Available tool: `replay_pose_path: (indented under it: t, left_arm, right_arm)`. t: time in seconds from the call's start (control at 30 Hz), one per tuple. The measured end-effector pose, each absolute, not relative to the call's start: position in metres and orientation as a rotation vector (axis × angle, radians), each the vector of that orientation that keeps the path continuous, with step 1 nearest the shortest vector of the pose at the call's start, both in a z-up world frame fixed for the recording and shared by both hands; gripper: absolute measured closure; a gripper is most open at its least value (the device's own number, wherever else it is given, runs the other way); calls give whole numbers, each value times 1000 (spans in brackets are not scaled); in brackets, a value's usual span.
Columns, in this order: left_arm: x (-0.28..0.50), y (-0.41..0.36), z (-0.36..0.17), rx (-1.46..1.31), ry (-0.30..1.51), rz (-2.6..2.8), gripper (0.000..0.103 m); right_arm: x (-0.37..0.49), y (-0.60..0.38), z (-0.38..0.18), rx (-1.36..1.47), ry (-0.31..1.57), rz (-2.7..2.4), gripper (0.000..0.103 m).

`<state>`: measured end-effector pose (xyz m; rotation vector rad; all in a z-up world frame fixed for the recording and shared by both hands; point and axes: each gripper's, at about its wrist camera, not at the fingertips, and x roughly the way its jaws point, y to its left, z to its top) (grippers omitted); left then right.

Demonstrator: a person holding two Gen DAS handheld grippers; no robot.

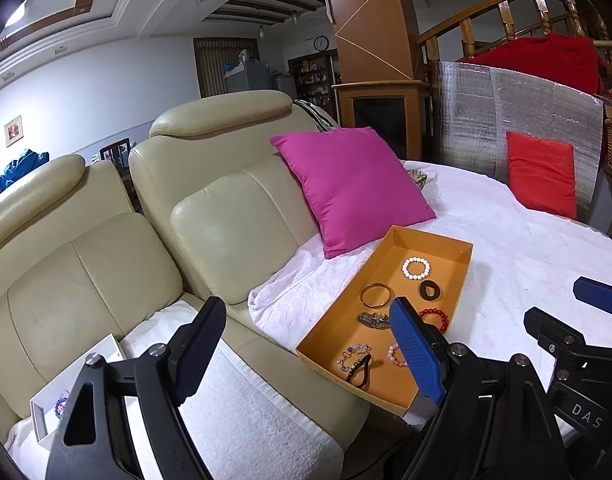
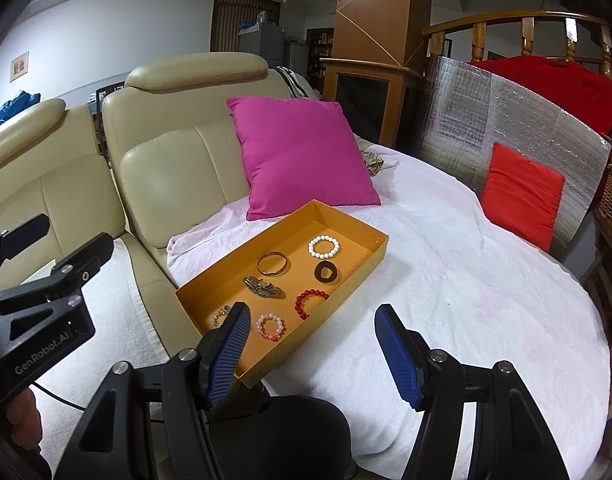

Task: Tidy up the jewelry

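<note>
Orange tray [image 2: 372, 254] sits on the white-covered sofa seat, holding a white bead bracelet [image 2: 324, 247] toward its far corner, a gold bangle [image 2: 272, 263], a red bead bracelet [image 2: 309, 303]. Left gripper [image 1: 310, 354] and right gripper [image 2: 312, 354] both spread wide, empty. "GenRobot.AI" reads on the left gripper.

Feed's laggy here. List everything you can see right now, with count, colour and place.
tray: 1, orange, on white cloth
white bead bracelet: 1, tray's far end
gold bangle: 1, mid tray
dark ring: 1, brown, beside bangle
metal clip: 1, grey, mid tray
red bead bracelet: 1, near end
pink bead bracelet: 1, near end
black hair tie: 1, near corner
white box: 1, on sofa seat
pink cushion: 1, behind tray
red cushion: 1, against foil panel
left gripper: jaws open
right gripper: jaws open
</note>
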<state>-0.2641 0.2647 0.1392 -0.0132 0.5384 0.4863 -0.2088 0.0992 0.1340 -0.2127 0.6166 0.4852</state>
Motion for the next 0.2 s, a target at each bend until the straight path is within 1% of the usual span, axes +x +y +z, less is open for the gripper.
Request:
replay_pose_path:
  t: [0.13,0.2]
  left_arm:
    - [-249,248,140,-7,507,410,19]
    - [-224,226,135,27,537,342,19]
  right_arm:
    - [-190,76,130,-153,622,453,34]
    - [-176,56,128,-125,626,411,34]
